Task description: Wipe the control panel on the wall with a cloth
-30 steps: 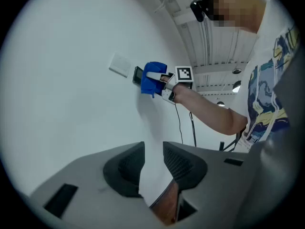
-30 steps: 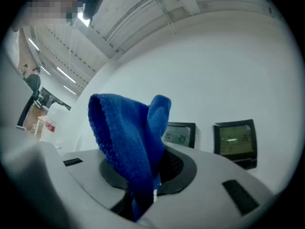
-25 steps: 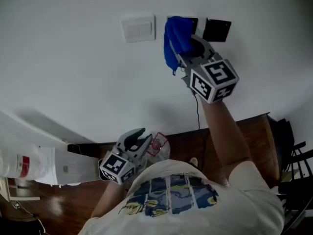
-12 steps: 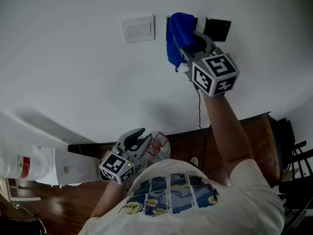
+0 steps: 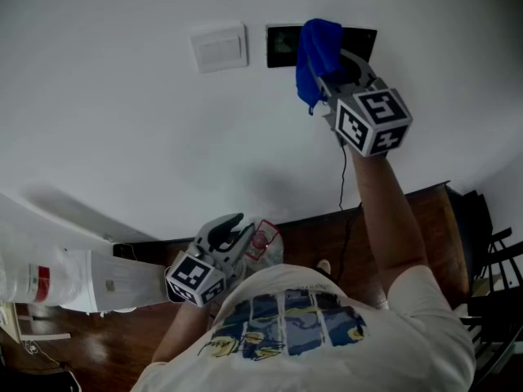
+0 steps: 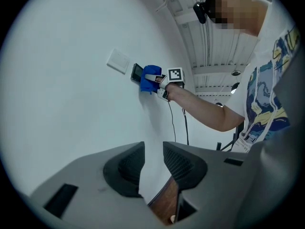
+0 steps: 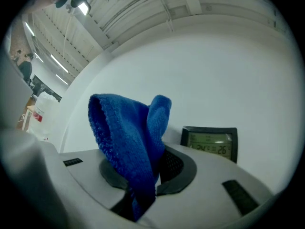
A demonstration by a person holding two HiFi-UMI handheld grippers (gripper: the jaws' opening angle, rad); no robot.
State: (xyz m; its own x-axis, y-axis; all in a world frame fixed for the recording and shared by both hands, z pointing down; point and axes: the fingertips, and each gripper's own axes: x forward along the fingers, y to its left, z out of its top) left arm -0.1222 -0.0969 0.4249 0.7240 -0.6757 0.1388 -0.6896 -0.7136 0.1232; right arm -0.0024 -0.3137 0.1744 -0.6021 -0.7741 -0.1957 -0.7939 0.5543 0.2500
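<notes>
My right gripper is raised to the white wall and shut on a blue cloth. The cloth lies against the wall between two dark control panels: the left one is uncovered and the right one shows partly behind the gripper. In the right gripper view the cloth stands up from the jaws, and a panel with a lit display sits just to its right. My left gripper hangs low by the person's body, its jaws a little apart and empty.
A white switch plate is on the wall left of the panels. A thin black cable runs down the wall to dark wooden furniture. A white unit stands low at the left, and black chair frames at the right.
The right gripper has slid the cloth to the right along the wall, off the left panel and towards the right one. The left gripper has stayed put.
</notes>
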